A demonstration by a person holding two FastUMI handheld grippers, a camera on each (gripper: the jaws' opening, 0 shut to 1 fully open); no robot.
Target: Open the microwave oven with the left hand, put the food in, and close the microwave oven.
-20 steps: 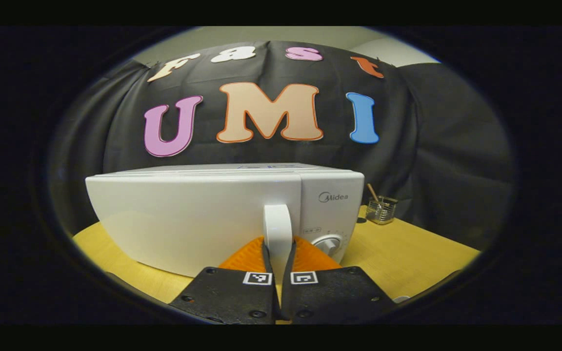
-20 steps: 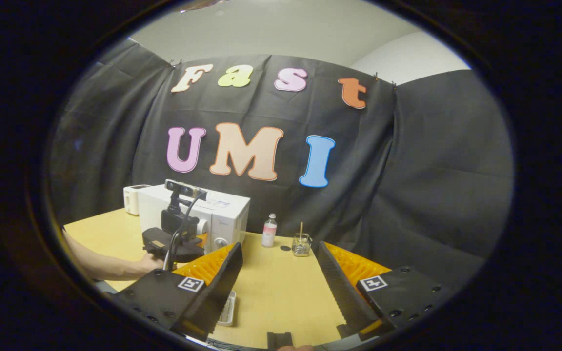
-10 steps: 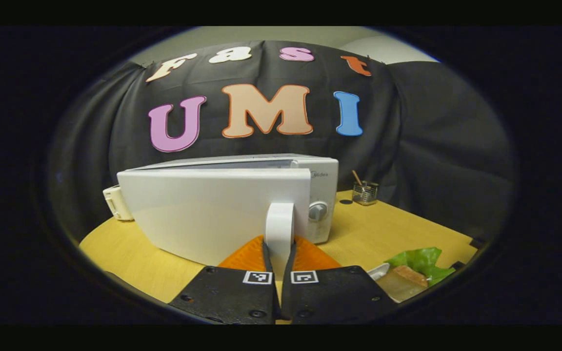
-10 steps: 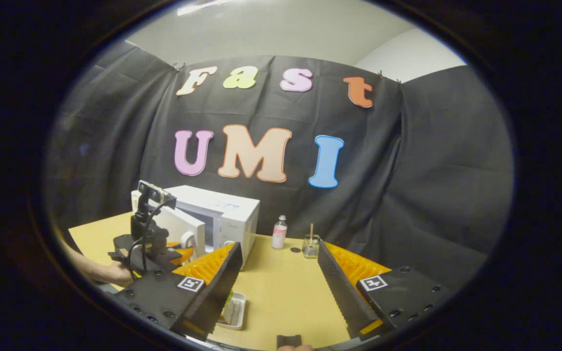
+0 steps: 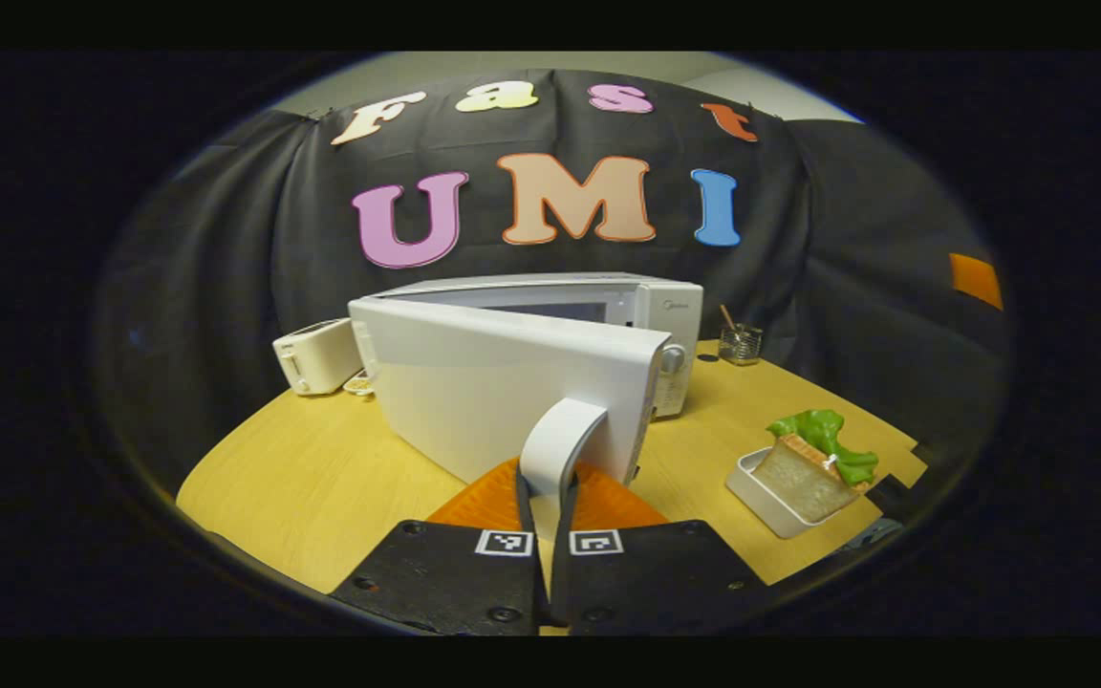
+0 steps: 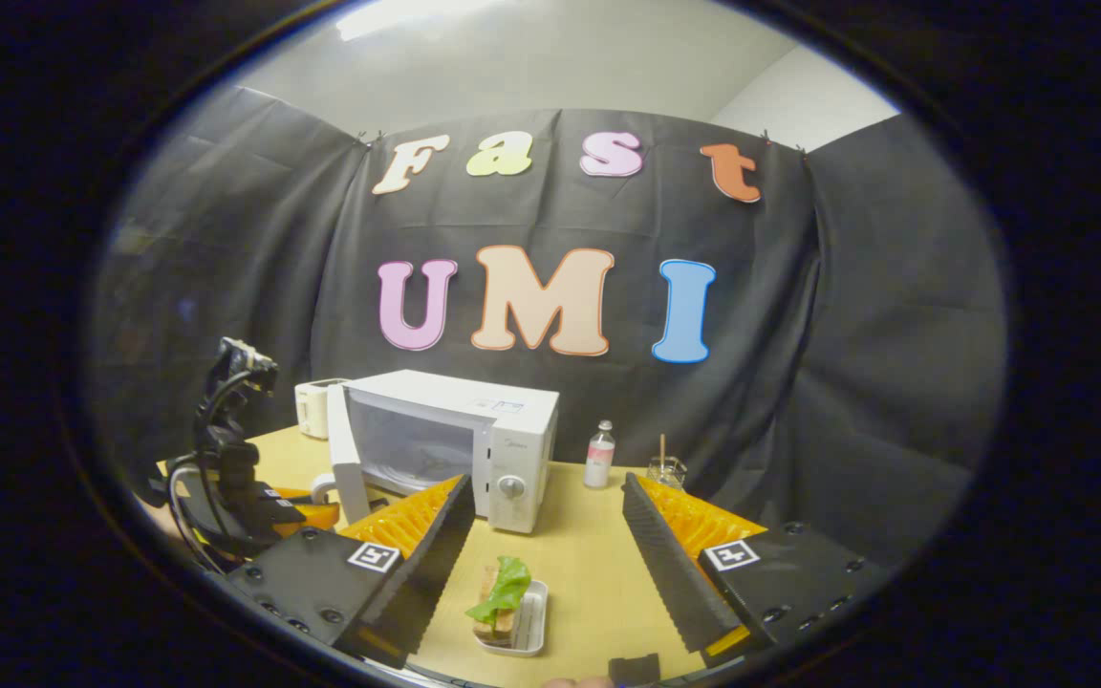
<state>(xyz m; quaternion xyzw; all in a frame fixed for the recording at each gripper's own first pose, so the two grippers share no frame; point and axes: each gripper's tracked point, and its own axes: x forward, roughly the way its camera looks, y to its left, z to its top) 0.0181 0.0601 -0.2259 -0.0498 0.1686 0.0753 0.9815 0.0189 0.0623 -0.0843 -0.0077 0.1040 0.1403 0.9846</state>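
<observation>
Here the left gripper (image 5: 547,497) is clamped on the handle (image 5: 558,441) of the half-open microwave (image 6: 474,435) door, while the right gripper (image 6: 543,535) hangs jaws apart above the sandwich (image 6: 503,597).

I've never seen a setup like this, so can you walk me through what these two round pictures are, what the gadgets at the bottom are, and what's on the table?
There is no robot here. A person holds a hand tool with two fingers in each hand, and a small wide-angle camera rides on each tool, so you get one picture per hand.

In the left gripper view, the left gripper has its jaws closed on the white door handle of the microwave, whose door is swung partly open.

In the right gripper view, the right gripper hangs with its jaws wide apart and holds nothing. Below it the food, bread with a green leaf, sits in a small white tray.

On the yellow table there is also a toaster, a small bottle and a glass jar with a stick in it.
</observation>
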